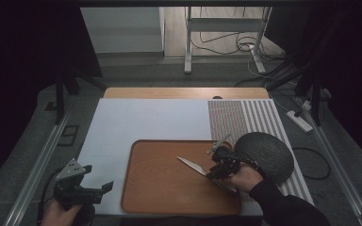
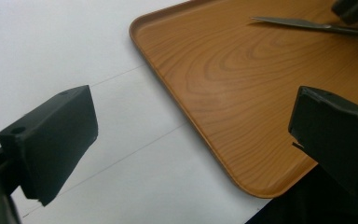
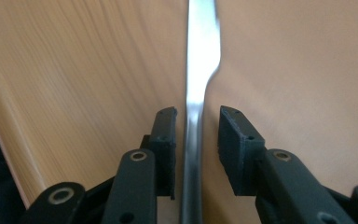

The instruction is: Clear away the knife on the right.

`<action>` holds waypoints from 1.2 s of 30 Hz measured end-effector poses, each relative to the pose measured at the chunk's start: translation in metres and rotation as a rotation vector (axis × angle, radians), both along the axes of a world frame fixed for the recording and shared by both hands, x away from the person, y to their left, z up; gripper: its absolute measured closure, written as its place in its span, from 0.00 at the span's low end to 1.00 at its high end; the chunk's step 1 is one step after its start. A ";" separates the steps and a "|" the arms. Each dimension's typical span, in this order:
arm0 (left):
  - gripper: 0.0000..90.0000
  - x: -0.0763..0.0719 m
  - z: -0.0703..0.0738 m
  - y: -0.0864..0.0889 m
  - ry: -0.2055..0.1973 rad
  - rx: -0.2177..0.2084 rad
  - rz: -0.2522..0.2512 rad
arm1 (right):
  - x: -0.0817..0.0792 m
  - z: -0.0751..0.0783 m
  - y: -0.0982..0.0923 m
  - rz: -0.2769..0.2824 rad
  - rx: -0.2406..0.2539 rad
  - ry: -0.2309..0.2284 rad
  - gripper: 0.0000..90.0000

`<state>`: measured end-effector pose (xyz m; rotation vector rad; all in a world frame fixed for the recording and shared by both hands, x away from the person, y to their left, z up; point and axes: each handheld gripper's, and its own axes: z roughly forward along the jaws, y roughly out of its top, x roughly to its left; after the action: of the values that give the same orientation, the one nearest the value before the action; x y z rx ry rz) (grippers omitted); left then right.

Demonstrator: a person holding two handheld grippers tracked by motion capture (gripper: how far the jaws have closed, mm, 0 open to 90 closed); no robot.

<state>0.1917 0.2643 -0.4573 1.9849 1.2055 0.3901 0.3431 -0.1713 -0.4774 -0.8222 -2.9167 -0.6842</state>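
Knife: flat silver metal table knife (image 1: 194, 165) lies on my brown wood-grain tray (image 1: 160, 188), blade pointing left. Right tool (image 3: 196, 140) straddles its handle, jaws narrow with a gap showing, likely just off it. Left tool (image 2: 191, 135) gapes wide, empty, over near-left worktop (image 1: 136, 117).

A shiny metal knife (image 1: 193, 165) lies flat on the wooden tray (image 1: 165, 188).

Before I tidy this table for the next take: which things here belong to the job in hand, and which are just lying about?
In use:
- knife, lying on the tray
- wooden tray
- right gripper, jaws apart either side of the knife's handle

Lying about:
- dark round object, right of the tray
- striped mat
- left gripper, open and idle over the white table
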 end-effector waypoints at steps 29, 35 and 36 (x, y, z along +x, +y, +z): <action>0.02 0.000 0.000 0.000 -0.001 0.005 -0.006 | 0.023 -0.017 0.009 0.072 -0.092 -0.118 1.00; 0.02 0.000 0.000 0.000 0.000 0.000 -0.005 | 0.022 -0.016 -0.009 0.048 -0.087 -0.096 1.00; 0.02 0.000 0.000 0.000 -0.001 0.001 -0.005 | 0.022 -0.016 -0.011 0.046 -0.091 -0.095 1.00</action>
<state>0.1915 0.2644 -0.4574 1.9875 1.2003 0.3887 0.3647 -0.1823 -0.4932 -0.7482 -3.0617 -0.6079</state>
